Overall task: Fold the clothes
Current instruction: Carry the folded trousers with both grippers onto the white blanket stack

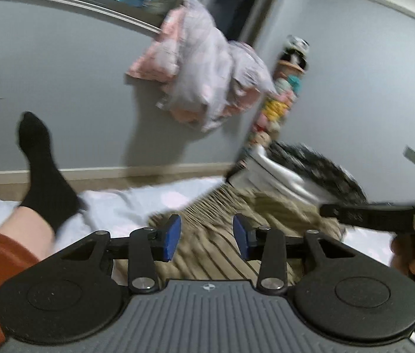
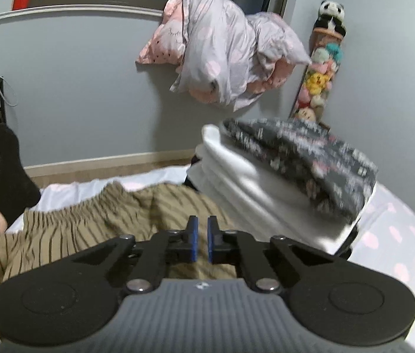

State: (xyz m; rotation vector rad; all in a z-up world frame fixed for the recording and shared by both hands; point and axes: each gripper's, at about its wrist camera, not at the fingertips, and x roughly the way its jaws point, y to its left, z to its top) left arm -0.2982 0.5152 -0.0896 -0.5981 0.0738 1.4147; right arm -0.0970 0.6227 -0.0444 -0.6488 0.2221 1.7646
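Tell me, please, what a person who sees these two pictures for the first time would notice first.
The eye falls first on the tan striped garment, which lies rumpled on the white bed sheet right in front of both grippers. Just behind it to the right stands a stack of folded clothes with a dark patterned piece on top. Higher up, a pink and lilac bundle of bedding rests against the grey wall, and a foot in a black sock sticks up at the left.

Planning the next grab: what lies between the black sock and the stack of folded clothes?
In the right wrist view, the striped tan garment lies crumpled on the bedsheet, filling the stretch between the black sock and the folded stack.
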